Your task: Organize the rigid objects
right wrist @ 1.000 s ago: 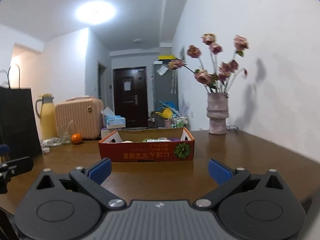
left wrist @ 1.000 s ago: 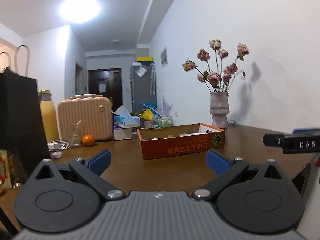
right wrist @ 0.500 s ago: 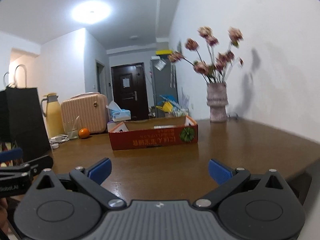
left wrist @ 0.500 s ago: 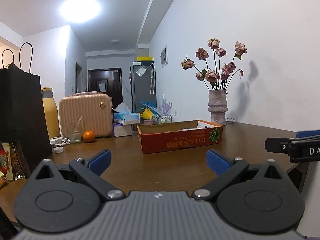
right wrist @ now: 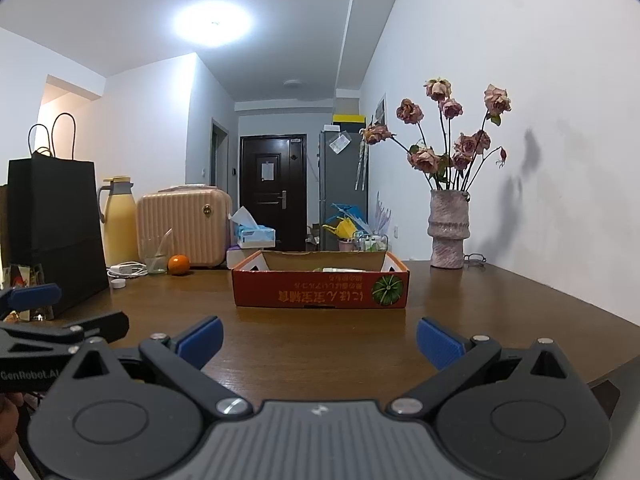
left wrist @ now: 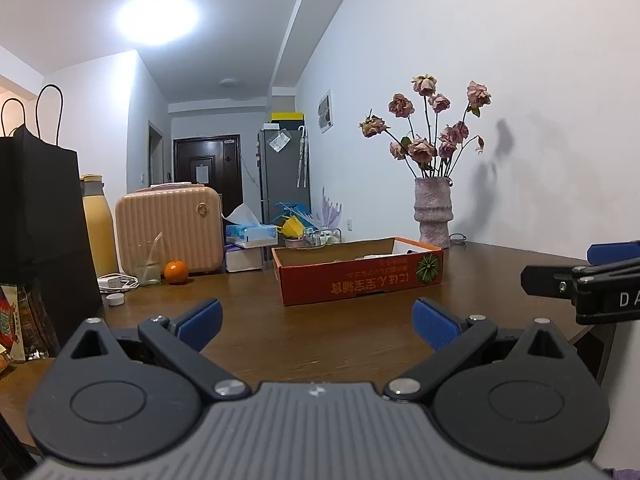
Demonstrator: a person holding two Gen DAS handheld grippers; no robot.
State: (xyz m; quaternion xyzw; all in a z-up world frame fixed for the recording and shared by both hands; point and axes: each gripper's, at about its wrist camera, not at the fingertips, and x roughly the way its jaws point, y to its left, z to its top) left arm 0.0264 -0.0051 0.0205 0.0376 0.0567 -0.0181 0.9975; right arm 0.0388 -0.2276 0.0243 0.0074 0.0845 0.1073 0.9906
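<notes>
Both grippers hover low over the near edge of a dark wooden surface (left wrist: 340, 344), side by side and facing the same way. The left gripper (left wrist: 316, 320) has its blue-padded fingers spread wide with nothing between them; far to its left stands a black paper bag (left wrist: 36, 220), and beyond that a yellow flask (left wrist: 98, 228), a ribbed peach case (left wrist: 170, 230), a clear glass (left wrist: 148, 264) and an orange (left wrist: 176, 272) sitting just beside the glass. Ahead of the left gripper and slightly to its right lies the orange cardboard box (left wrist: 360, 282), open-topped, with pale items inside that are too low to make out. Further right, against the wall, a pink vase (left wrist: 432, 216) holds dried roses. The right gripper (right wrist: 318, 338) is likewise fully parted and empty; the cardboard box (right wrist: 320, 292) sits straight ahead of it on the surface (right wrist: 320, 344), well apart from its fingers (right wrist: 438, 342). To the left of the right gripper the tip of the left one (right wrist: 60, 320) shows, with the bag (right wrist: 54, 232) behind it, and to its right the vase (right wrist: 448, 232) stands near the wall.
</notes>
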